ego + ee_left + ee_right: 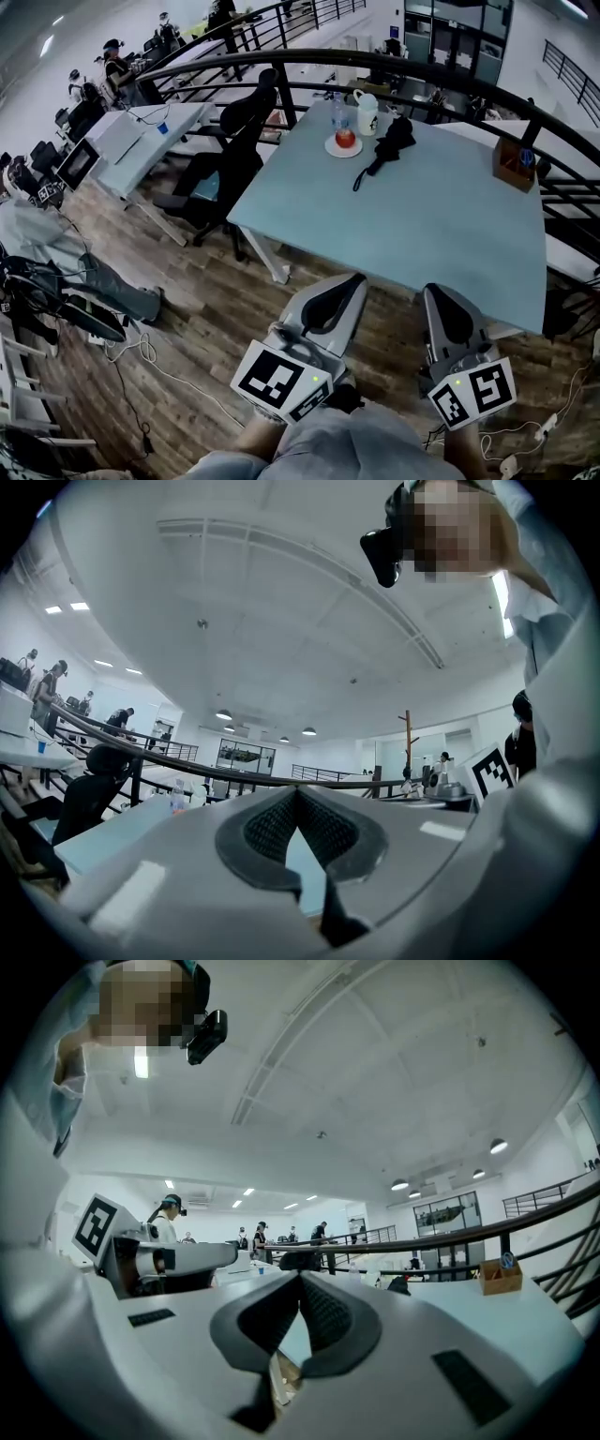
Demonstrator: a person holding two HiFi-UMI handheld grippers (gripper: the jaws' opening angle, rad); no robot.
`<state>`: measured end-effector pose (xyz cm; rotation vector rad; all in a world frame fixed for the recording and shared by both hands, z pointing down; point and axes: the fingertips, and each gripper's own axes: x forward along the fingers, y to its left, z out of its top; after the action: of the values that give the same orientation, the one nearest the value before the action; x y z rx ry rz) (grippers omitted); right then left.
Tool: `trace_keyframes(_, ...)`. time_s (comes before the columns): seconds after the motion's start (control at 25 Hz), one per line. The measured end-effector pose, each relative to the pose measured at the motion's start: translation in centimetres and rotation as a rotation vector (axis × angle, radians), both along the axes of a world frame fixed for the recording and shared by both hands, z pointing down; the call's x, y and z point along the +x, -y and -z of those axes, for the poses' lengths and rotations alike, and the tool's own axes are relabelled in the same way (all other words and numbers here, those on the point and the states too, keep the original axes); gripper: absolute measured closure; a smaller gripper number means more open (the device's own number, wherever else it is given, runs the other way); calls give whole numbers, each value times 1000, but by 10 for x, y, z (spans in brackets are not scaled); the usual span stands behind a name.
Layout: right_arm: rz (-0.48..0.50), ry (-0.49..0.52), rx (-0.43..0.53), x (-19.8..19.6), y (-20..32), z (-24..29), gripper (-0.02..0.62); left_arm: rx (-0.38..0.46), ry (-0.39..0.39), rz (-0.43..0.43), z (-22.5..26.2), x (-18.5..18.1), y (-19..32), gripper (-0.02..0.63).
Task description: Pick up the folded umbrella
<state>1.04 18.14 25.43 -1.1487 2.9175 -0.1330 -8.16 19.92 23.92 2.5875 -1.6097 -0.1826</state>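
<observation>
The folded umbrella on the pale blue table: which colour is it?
Black. The folded fabric umbrella shows best in the head view.

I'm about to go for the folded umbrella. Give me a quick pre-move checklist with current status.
1. Umbrella in sight, lying on the table: ok.
2. Left gripper open for a grasp: not ok, shut and empty.
3. Right gripper open: not ok, shut and empty.
4. Grippers at the umbrella: not ok, both short of the table's near edge.
5. Clearance from the apple plate: cannot tell, it sits close beside.
</observation>
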Motion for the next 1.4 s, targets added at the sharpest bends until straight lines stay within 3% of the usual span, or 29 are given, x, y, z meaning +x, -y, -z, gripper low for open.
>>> trace_keyframes(0.76,-39,-42,-15,-36,49,-10,595,-13,-42,17,-11,-54,48,601)
trace_keyframes(1.4,25,-43,2,-58,107,-8,595,-24,-45,76,-15,-72,93,601)
